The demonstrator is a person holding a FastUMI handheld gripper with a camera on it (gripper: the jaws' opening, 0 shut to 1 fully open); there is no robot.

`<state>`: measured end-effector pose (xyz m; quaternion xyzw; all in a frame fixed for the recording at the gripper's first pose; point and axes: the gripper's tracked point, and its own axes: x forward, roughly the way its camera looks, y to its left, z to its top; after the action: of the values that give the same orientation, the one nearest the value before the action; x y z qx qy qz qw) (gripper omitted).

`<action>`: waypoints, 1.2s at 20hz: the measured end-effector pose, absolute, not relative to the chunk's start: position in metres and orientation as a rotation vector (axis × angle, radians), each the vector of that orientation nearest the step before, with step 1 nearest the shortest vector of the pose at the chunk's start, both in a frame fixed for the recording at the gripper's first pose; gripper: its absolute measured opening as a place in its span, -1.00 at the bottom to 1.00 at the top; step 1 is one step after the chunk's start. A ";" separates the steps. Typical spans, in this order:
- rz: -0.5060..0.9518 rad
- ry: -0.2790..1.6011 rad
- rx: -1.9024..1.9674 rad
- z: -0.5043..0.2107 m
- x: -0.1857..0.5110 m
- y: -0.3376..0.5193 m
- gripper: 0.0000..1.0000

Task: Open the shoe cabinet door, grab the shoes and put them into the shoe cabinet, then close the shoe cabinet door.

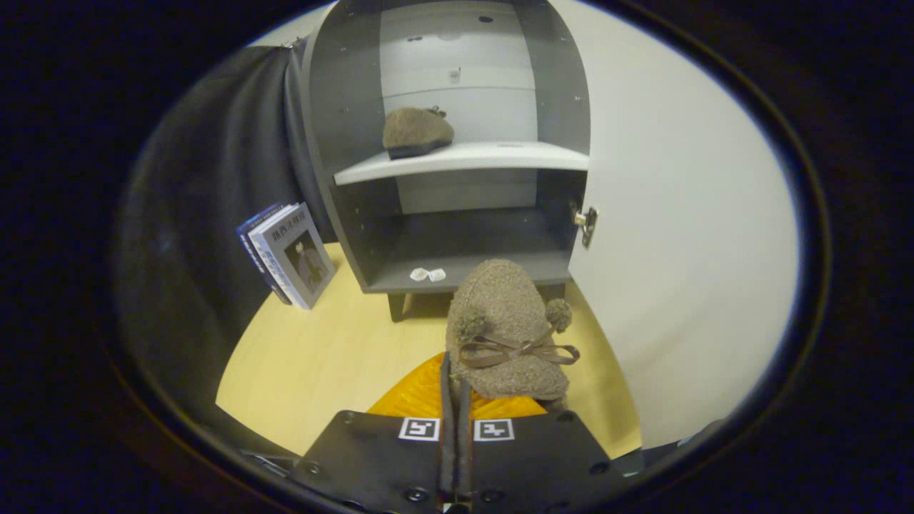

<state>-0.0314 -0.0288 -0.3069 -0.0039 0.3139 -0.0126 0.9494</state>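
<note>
The grey shoe cabinet (343,107) stands open ahead, its white door (678,214) swung out to the right. A brown fuzzy shoe (418,132) lies on the left of the cabinet's white middle shelf (500,155). A second brown fuzzy shoe (503,314), with a ribbon bow and pompoms, hangs in front of the cabinet's bottom compartment. My gripper (455,371) is shut on this shoe's rim, its fingers nearly together at the shoe's left edge. The shoe's underside is hidden.
A small white object (427,274) lies on the cabinet's bottom shelf (464,268). Books (289,253) lean against the dark cloth wall left of the cabinet. The cabinet stands on a light wooden floor (321,357). A metal hinge (587,221) sits on the door's inner edge.
</note>
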 end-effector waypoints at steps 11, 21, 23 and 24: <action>-0.030 0.443 -0.102 -0.190 0.103 -0.028 -0.93; -0.161 0.447 -0.120 -0.186 0.226 -0.049 -0.93; -0.163 0.450 -0.141 -0.188 0.241 -0.050 -0.93; -0.162 0.448 -0.147 -0.188 0.253 -0.052 -0.93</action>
<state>0.2532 -0.0520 -0.1882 -0.0725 0.2217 -0.0802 0.9691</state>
